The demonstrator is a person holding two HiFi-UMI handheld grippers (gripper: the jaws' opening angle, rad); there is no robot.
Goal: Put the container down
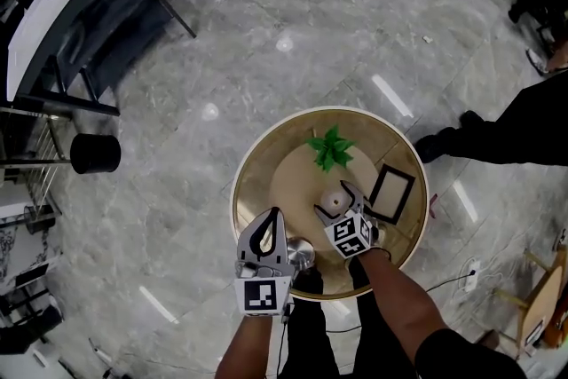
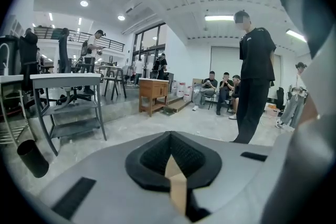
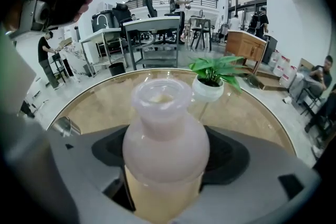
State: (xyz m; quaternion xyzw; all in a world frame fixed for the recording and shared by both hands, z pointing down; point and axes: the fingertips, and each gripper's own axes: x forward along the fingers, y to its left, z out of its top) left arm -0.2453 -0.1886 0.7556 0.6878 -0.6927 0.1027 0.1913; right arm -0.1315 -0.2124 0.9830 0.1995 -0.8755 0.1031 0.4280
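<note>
The container (image 3: 163,136) is a translucent whitish bottle with an open neck and pale beige contents. It stands upright between the jaws of my right gripper (image 3: 164,176), which is shut on its body. In the head view the container (image 1: 334,201) and right gripper (image 1: 336,208) hang over the middle of the round glass-topped table (image 1: 253,182). Whether its base touches the top is hidden. My left gripper (image 1: 270,225) is at the table's near edge, pointing up and away. Its jaws (image 2: 170,165) are shut with nothing between them.
A small green plant (image 1: 330,147) in a white pot (image 3: 208,89) stands just beyond the container. A black-framed panel (image 1: 390,194) lies to the right. A shiny metal piece (image 1: 301,255) sits by the left gripper. A person (image 2: 255,73) stands near the table; others sit behind.
</note>
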